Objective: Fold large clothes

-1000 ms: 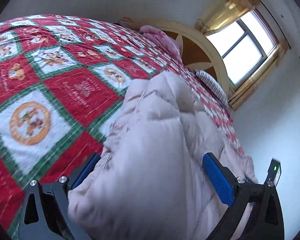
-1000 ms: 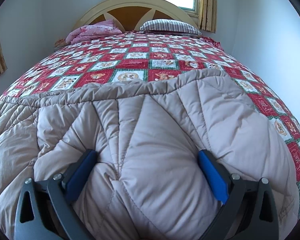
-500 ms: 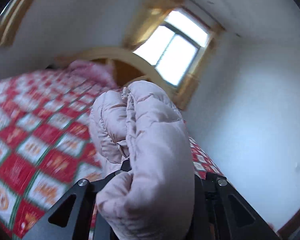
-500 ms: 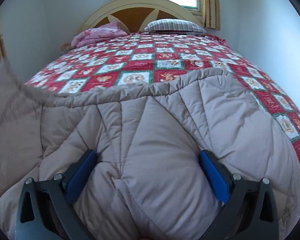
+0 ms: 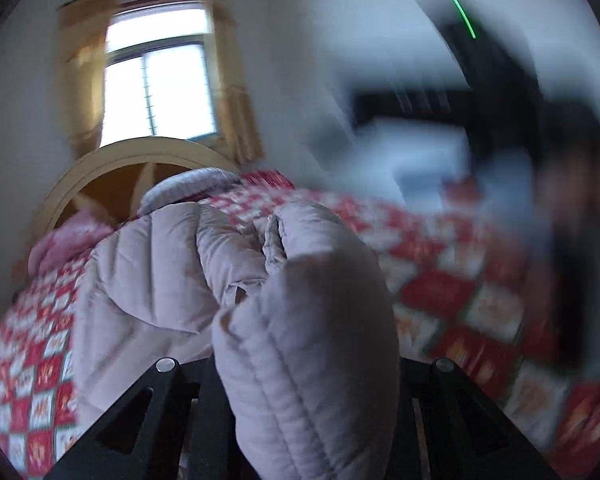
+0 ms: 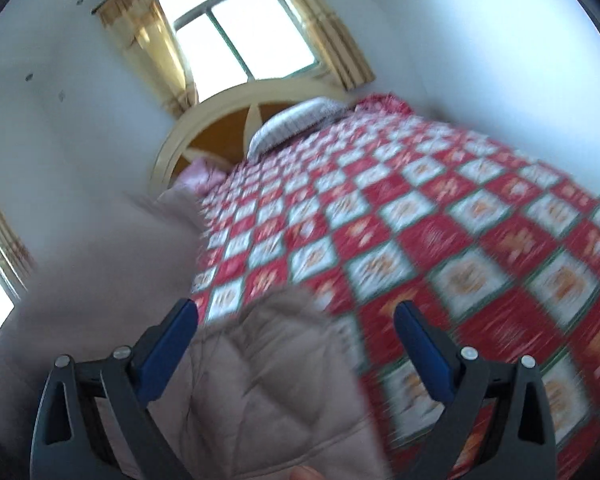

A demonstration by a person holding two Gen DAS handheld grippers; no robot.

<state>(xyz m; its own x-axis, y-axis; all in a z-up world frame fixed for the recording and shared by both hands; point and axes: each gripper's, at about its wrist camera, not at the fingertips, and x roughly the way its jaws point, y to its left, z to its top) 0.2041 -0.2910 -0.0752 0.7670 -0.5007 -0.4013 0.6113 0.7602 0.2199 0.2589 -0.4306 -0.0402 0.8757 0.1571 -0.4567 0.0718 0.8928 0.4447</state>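
Now the bed [image 6: 480,240], with its red and white checked cover, fills most of both views, its arched headboard [image 6: 216,120] far off under the window [image 6: 240,28]. Across its near left side lies the padded beige coat [image 5: 152,280], one fold bunched up. That fold is pinched in the left gripper [image 5: 300,380], its tongs pressed together on it. Nearer, the right gripper [image 6: 296,340] has its blue tongs spread wide, with coat padding between them but untouched on the right side.

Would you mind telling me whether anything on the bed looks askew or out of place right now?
Only the beige quilted coat: it is bunched in a thick wad in the left hand-held gripper, not flat on the red patchwork bedspread. The striped pillow looks orderly.
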